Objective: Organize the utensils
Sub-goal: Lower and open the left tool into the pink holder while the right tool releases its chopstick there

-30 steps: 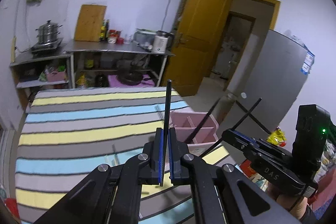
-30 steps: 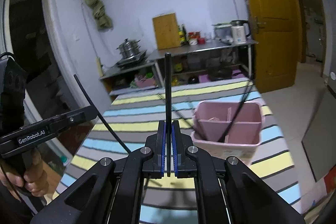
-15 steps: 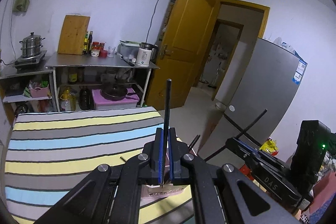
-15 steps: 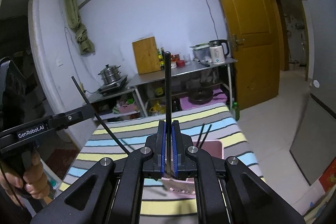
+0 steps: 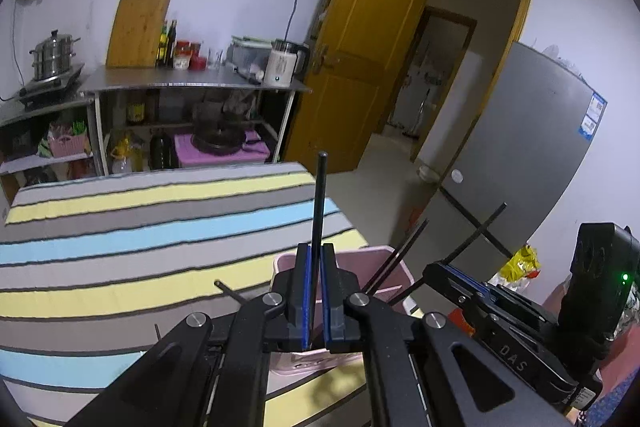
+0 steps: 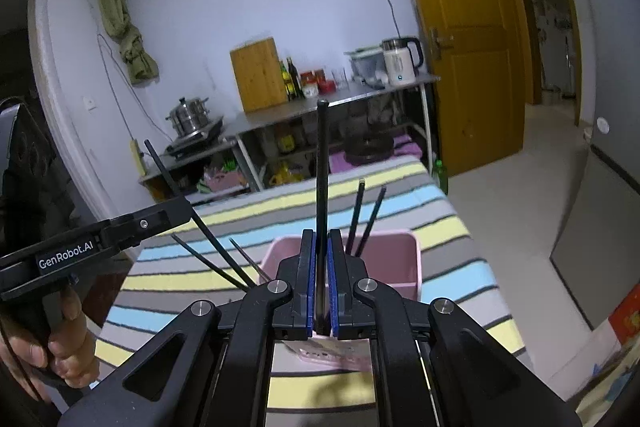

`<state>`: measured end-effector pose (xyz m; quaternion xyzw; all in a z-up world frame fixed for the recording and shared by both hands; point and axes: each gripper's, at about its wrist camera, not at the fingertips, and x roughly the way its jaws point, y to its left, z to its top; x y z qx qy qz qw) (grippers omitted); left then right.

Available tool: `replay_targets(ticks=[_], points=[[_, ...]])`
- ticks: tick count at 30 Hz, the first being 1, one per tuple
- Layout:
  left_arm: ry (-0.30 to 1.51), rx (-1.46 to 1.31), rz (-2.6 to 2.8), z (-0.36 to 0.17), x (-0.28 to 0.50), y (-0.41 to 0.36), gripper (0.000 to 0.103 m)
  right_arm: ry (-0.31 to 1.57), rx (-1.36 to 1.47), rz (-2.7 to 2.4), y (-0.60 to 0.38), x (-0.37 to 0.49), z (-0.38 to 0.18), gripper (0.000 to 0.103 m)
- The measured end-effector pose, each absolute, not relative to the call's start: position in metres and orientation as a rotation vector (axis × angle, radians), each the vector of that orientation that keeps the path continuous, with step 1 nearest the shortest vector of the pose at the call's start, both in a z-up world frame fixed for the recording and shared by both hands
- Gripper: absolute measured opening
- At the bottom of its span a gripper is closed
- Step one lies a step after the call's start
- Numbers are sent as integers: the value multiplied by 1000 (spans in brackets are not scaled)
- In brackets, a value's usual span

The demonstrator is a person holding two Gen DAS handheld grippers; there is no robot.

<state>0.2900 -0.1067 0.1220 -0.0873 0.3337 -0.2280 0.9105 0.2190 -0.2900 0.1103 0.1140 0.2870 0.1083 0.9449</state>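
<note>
My left gripper is shut on a black chopstick that stands upright between its blue pads. Just beyond and below it sits the pink utensil holder, with black chopsticks leaning inside. In the right wrist view, my right gripper is shut on another upright black chopstick, directly over the pink holder, where two chopsticks stand. The left gripper appears at the left with its stick angled; the right gripper shows at the right of the left wrist view.
A striped cloth covers the table, whose right edge drops to the floor by the holder. Loose chopsticks lie on the cloth left of the holder. Behind stand a steel shelf, a yellow door and a grey fridge.
Both grippers have moved closer to the pink holder, which now lies right under their fingertips. Each still grips its chopstick.
</note>
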Motion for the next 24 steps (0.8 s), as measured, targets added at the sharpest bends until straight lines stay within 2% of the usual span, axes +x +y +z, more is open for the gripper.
replay_targets(ticks=[11,14,17,19,24], points=[[767,-173,-443,79,301,-104,4,680,236,229,-284,235,75,5],[761,-173,-442,79,300,-103,5,698,241,229,-285,236,70,6],[735,-176,-446,84,294,-100,10,699,239,223,-285,234,73,7],[712,-170,-449,89,285,-98,14,686,238,220,-286,229,77,15],[670,-155,-440,100,264,-89,15,667,233,214,-289,216,84,16]])
